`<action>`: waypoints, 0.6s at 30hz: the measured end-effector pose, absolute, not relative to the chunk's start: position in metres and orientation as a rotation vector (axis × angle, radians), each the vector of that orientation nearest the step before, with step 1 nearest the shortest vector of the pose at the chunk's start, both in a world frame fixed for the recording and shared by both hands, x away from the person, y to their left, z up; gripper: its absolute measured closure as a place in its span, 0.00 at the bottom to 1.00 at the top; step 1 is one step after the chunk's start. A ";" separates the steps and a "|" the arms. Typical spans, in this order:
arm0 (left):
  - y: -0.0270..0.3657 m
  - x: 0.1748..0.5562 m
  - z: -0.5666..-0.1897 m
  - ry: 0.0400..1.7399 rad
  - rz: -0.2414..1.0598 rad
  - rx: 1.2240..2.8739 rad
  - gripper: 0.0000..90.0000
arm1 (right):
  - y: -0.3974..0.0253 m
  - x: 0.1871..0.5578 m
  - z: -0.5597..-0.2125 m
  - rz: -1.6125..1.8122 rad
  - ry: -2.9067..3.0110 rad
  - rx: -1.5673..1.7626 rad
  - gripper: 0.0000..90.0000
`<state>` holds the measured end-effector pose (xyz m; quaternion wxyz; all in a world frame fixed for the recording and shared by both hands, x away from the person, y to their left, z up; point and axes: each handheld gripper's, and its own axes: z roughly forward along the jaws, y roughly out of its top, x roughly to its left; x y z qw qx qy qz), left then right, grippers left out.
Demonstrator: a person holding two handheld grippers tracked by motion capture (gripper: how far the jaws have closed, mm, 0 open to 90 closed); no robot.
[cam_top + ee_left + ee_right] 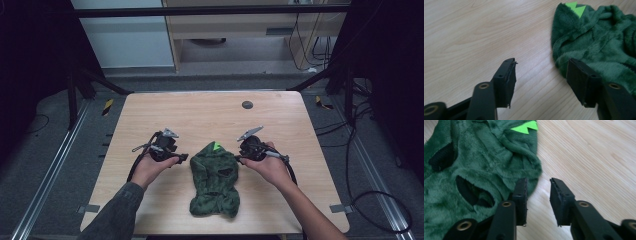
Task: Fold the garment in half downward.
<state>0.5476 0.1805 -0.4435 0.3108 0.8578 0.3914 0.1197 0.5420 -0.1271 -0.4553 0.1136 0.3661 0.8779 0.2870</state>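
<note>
A dark green plush garment (215, 180) with bright green spikes (216, 146) at its top lies flat on the wooden table (210, 112), near the front edge. My left gripper (183, 158) rests just left of the garment's top. In the left gripper view it (541, 63) is wide open over bare wood, its right jaw at the edge of the garment (599, 42). My right gripper (238, 159) sits just right of the garment's top. It (538, 181) is open with a narrower gap, its left jaw touching the rim of the garment (474, 165), nothing between the jaws.
A small dark round disc (247, 105) sits on the far part of the table. Grey tape tabs (89, 208) mark the front corners. Black frame posts (345, 75) and cables (380, 200) surround the table.
</note>
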 end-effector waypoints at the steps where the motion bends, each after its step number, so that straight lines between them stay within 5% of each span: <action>1: 0.175 0.550 -0.442 1.018 0.311 2.267 0.49 | -0.123 0.546 -0.457 0.842 2.593 1.072 0.79; 18: 0.156 0.560 -0.467 1.000 0.247 2.373 0.30 | -0.108 0.561 -0.474 0.819 2.663 1.149 0.56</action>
